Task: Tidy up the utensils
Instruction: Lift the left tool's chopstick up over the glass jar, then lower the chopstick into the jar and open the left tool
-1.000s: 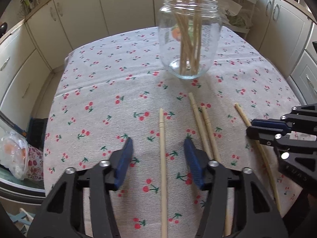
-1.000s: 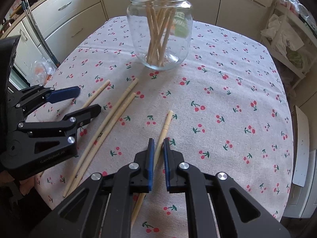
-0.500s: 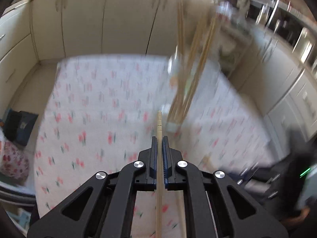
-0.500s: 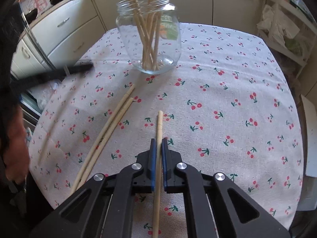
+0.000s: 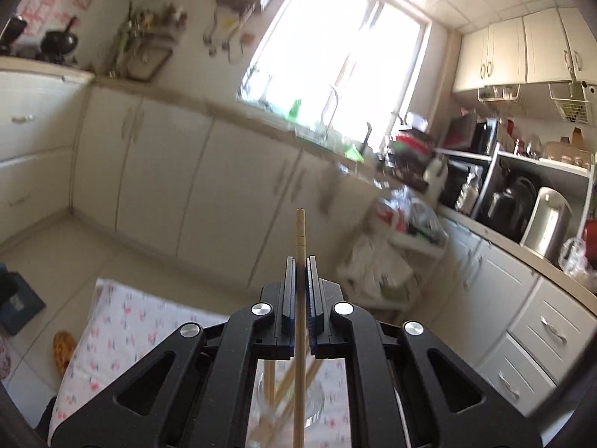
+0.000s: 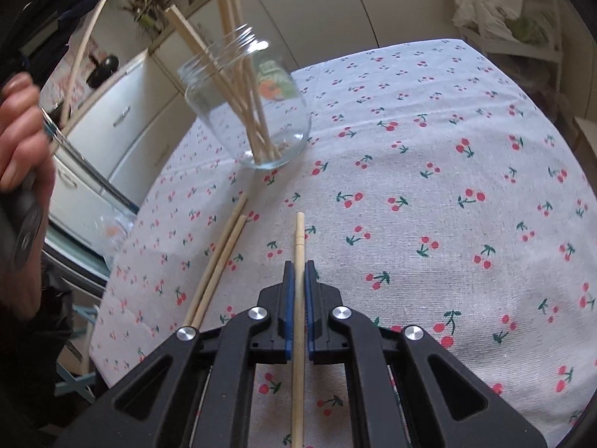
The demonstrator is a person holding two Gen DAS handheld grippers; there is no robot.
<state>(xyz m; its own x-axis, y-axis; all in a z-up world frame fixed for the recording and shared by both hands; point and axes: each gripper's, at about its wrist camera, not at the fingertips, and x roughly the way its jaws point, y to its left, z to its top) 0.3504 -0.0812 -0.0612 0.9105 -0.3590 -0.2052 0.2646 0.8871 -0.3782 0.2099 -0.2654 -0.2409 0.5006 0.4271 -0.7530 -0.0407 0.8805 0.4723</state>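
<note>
Right wrist: each claw (image 6: 296,267) clamps 1 chopstick (image 6: 298,239), 2 loose on cloth (image 6: 429,186), jar (image 6: 253,112) w/ several.

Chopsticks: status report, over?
Both grippers shut, left gripper and right gripper each holding a chopstick. Jar part-filled. Two chopsticks left on tablecloth. Nothing blocking.

- Glass jar (image 6: 248,112) on table (image 6: 447,186), far left; chopsticks (image 6: 238,86) stand in it.
- 2 loose chopsticks (image 6: 218,261) lie side by side on table, nearer than jar, left of right tool (image 6: 298,283).
- Left tool (image 5: 300,280) up above jar w/ own stick.
</note>
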